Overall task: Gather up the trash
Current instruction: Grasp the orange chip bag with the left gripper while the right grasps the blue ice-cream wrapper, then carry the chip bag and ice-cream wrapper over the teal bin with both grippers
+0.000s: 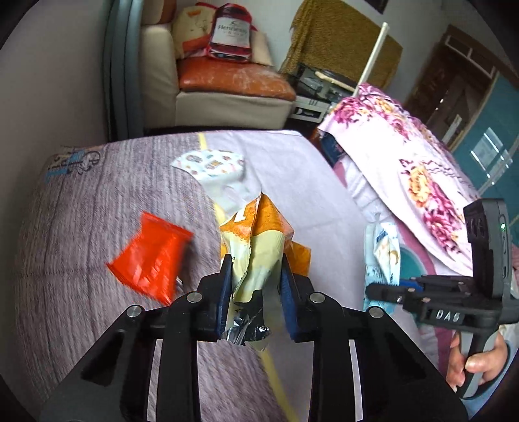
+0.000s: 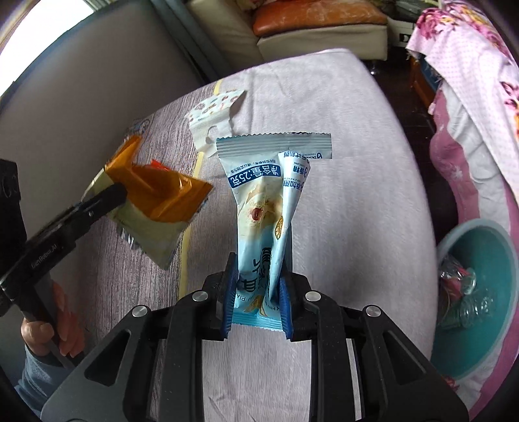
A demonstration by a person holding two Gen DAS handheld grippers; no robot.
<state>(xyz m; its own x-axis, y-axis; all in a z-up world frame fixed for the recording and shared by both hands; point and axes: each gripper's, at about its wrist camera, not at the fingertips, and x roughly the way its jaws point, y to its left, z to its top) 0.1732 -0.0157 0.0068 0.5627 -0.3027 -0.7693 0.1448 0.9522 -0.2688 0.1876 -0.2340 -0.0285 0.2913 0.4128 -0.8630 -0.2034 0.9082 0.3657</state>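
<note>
Both views are evenly lit by soft daylight. In the right wrist view a window [image 2: 48, 29] at 10 o'clock is blown out to white. Shadows on the bed cover [image 2: 340, 194] are faint. Fisheye distortion bends straight edges, and black vignetting fills the corners. The red wrapper [image 1: 150, 256] shows motion blur, as does the bedding towards the rims.

Glossy plastic wrappers [image 2: 269, 207], matt cloth bedspread [image 2: 340, 201]

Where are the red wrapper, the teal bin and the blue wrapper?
red wrapper [image 1: 150, 256], left wrist view, middle of its face.
teal bin [image 2: 486, 259], right wrist view, inner wall.
blue wrapper [image 2: 266, 207], right wrist view, its middle.
</note>
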